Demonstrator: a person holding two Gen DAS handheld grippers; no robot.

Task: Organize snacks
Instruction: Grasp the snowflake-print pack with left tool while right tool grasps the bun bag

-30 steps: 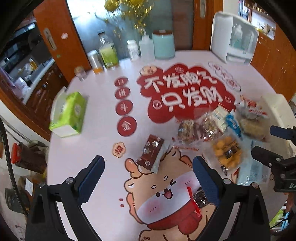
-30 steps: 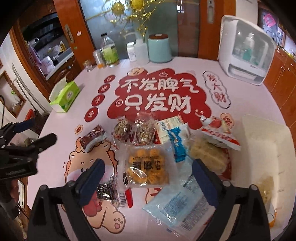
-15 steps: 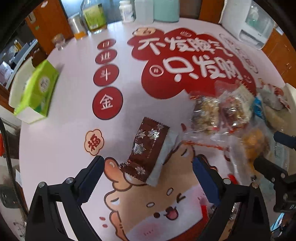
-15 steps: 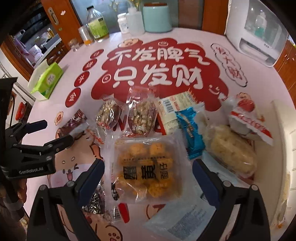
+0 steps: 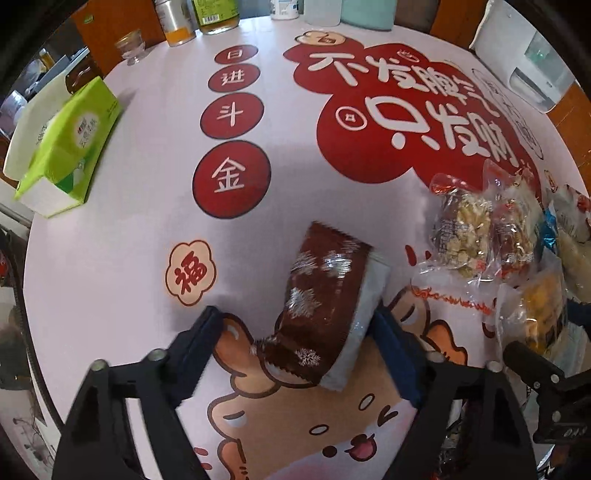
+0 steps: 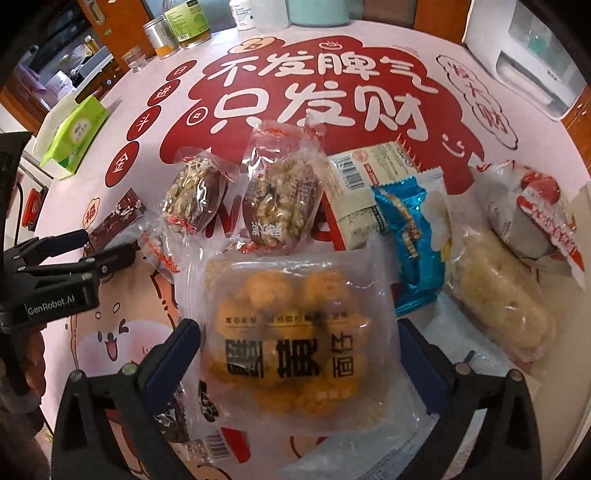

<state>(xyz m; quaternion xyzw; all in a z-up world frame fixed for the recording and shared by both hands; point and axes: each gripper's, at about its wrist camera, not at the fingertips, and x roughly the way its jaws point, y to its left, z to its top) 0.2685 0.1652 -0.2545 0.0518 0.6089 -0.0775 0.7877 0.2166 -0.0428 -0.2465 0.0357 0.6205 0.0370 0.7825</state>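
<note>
A brown snack packet (image 5: 325, 306) with silver snowflakes lies on the printed tablecloth (image 5: 140, 251). My left gripper (image 5: 295, 317) points down over it with a finger on each side. Its jaws are closing; the right pad is at the packet's grey edge and the left pad stands clear. A clear pack of yellow pastry balls (image 6: 288, 350) lies between the fingers of my right gripper (image 6: 295, 328). Those jaws are opening and stand wide, touching nothing. The right wrist view also shows the left gripper (image 6: 107, 251) beside the brown packet (image 6: 118, 218).
Right of the brown packet lie two nut-cluster packs (image 6: 195, 199) (image 6: 284, 199), a barcoded white pack (image 6: 369, 177), a blue packet (image 6: 410, 236), a pale cracker pack (image 6: 495, 288) and a red-and-white pack (image 6: 535, 206). A green tissue box (image 5: 70, 147) sits left. Bottles (image 6: 184, 22) and a white appliance (image 6: 528, 55) stand behind.
Both grippers have come down close to the table. The left one's fingers have narrowed around the brown packet. The right one now straddles the yellow pastry pack.
</note>
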